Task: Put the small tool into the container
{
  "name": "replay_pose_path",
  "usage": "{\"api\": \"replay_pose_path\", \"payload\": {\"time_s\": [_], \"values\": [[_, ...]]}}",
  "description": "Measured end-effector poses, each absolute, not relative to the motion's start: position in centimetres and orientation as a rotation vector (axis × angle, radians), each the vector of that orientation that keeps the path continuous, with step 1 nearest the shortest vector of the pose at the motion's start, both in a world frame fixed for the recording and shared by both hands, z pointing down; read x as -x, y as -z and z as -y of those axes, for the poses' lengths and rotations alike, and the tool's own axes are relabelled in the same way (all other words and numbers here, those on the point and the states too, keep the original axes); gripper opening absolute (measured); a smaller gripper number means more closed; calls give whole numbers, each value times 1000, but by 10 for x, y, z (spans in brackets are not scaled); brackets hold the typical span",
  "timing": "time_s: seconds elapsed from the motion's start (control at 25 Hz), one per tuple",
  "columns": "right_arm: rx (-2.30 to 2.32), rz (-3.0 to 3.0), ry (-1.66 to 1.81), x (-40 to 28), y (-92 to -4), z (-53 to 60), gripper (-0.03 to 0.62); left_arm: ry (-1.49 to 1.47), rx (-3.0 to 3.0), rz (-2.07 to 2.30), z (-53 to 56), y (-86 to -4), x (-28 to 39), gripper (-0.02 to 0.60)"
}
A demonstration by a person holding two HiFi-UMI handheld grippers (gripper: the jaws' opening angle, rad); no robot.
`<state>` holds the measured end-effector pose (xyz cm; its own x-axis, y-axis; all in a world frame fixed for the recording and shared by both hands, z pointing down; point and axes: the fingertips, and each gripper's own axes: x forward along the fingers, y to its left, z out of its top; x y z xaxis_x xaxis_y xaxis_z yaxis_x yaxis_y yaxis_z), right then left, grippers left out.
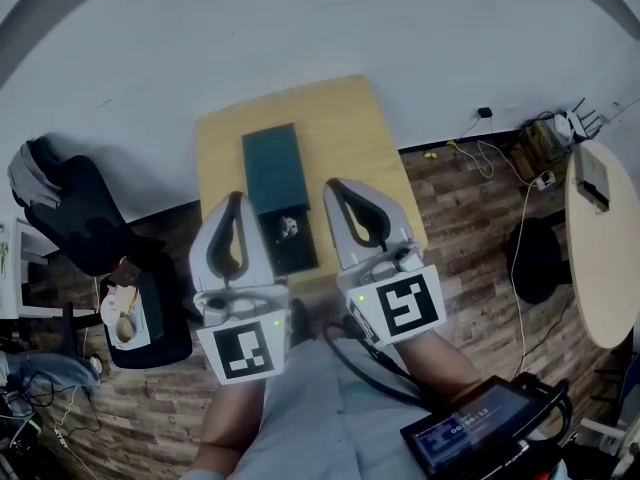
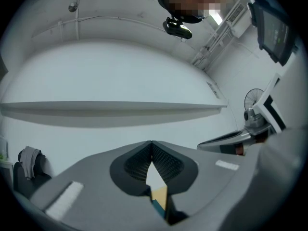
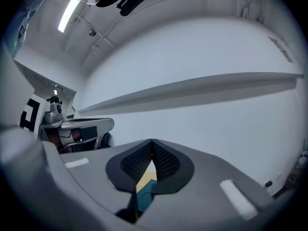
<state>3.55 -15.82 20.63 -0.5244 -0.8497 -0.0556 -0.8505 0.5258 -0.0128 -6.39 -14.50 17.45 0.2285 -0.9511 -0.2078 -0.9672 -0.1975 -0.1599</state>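
Observation:
On the small wooden table (image 1: pixel 340 128) lies a long dark teal container (image 1: pixel 272 173), its near section open and black inside. The small pale tool (image 1: pixel 289 228) rests in that open section. My left gripper (image 1: pixel 236 198) hovers above the table's near left part, shut and empty, with its pads meeting at the tips (image 2: pixel 151 142). My right gripper (image 1: pixel 332 183) hangs level to the right of the container, also shut with nothing between its pads (image 3: pixel 152 141). Both gripper views face the white wall. Only a sliver of table (image 2: pixel 160 195) and container (image 3: pixel 144 198) shows under the jaws.
A black chair (image 1: pixel 70 213) stands left of the table, with a bag of items (image 1: pixel 125 313) near it. On the right are a round pale table (image 1: pixel 600 258), a black stool (image 1: pixel 535 258) and cables (image 1: pixel 500 158) on the wood floor. A screen device (image 1: pixel 480 433) sits near my right arm.

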Motion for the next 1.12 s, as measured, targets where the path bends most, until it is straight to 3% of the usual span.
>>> {"api": "replay_pose_path", "payload": {"time_s": [1.12], "values": [[1436,-2681,-57,-15,-195,158,0,-65,2203,-1830,144,-169,80,11]]}}
